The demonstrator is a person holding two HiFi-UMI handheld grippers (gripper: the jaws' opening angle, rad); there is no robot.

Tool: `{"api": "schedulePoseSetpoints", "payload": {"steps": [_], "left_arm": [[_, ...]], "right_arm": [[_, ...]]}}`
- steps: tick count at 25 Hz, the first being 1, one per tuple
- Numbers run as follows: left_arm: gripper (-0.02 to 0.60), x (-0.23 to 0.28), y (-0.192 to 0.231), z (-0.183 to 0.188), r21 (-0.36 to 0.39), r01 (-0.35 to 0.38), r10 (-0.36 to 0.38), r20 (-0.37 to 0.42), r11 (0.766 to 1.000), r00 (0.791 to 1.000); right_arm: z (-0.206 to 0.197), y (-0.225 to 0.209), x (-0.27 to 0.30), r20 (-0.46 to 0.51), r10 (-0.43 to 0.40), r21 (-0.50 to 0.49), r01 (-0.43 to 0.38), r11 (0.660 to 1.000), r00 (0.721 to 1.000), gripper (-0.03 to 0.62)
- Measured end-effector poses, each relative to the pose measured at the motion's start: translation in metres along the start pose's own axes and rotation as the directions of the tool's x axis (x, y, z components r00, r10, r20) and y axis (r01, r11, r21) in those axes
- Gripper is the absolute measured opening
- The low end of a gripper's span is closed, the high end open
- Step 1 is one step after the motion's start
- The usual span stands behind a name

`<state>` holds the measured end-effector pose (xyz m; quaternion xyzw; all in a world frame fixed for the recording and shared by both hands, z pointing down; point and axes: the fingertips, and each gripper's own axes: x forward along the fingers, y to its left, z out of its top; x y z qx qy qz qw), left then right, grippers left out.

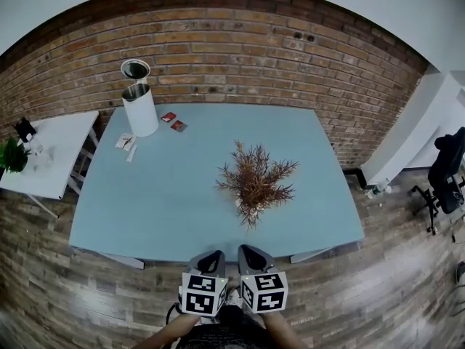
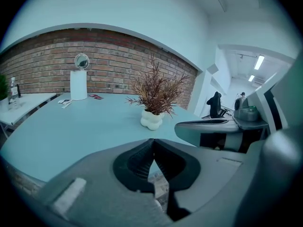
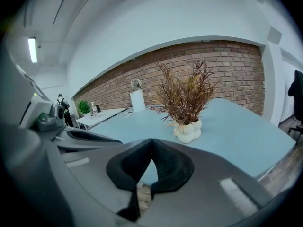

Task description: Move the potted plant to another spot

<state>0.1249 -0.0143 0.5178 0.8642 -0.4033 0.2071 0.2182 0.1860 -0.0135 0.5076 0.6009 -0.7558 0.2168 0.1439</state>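
The potted plant (image 1: 254, 180) has dry reddish-brown fronds in a lumpy white pot and stands right of centre on the light blue table (image 1: 167, 195). In the left gripper view the potted plant (image 2: 154, 98) is ahead and slightly right; in the right gripper view the potted plant (image 3: 187, 103) is ahead. My left gripper (image 1: 213, 257) and right gripper (image 1: 251, 253) hover side by side just off the table's near edge, short of the plant. Both are shut, tips meeting, with nothing between them. The left gripper (image 2: 152, 141) and right gripper (image 3: 151, 142) show the same in their own views.
A white cylindrical bin (image 1: 139, 107) with its lid raised stands at the table's far left, with small red packets (image 1: 173, 121) and papers (image 1: 126, 142) near it. A small white side table (image 1: 51, 158) with a green plant (image 1: 11, 155) sits left. An office chair (image 1: 447, 169) is at right. The brick wall (image 1: 240, 49) runs behind.
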Motion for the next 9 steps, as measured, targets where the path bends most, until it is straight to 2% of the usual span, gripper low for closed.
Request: {"api": "schedulePoseSetpoints", "payload": {"steps": [9], "left_arm": [[0.002,-0.009,0.002,-0.004,-0.005,-0.003,0.003,0.005,1.000,1.000]], "right_arm": [[-0.005,0.012,-0.004,-0.004,0.012,-0.002,-0.012,1.000,1.000,0.006]]}}
